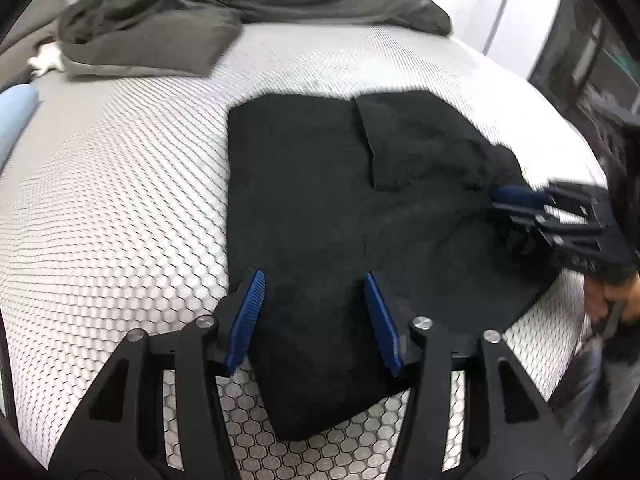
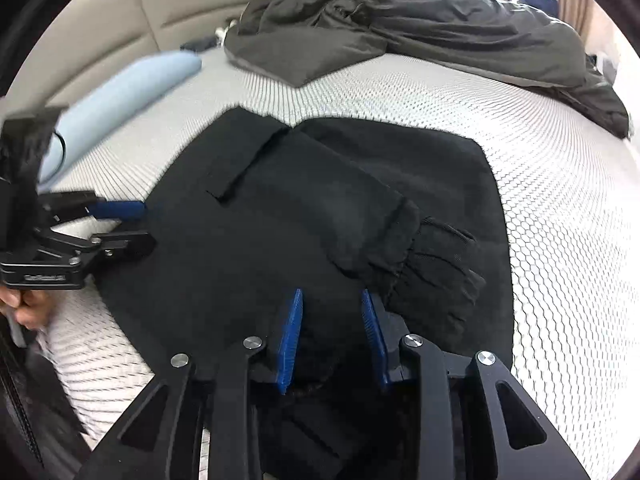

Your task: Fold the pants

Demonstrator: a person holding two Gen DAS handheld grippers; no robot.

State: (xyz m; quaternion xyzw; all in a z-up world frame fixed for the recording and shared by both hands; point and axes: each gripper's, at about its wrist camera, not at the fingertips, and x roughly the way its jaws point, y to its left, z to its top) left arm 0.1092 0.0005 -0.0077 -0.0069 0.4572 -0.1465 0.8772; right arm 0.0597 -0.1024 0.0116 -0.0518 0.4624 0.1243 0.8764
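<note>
On the bed [image 1: 120, 200], black pants [image 1: 320, 184] are lying part-folded, both hand-held grippers, left [image 1: 316, 320] and right [image 2: 332, 336], hovering half-open, gripping nothing; I'd be pinching near-edge layers together, evenly.

No text could be read with certainty. Faint pale marks stood on the black metal body of the right gripper [image 1: 516, 200] and of the left gripper [image 2: 132, 222], both too blurred to make out.
</note>
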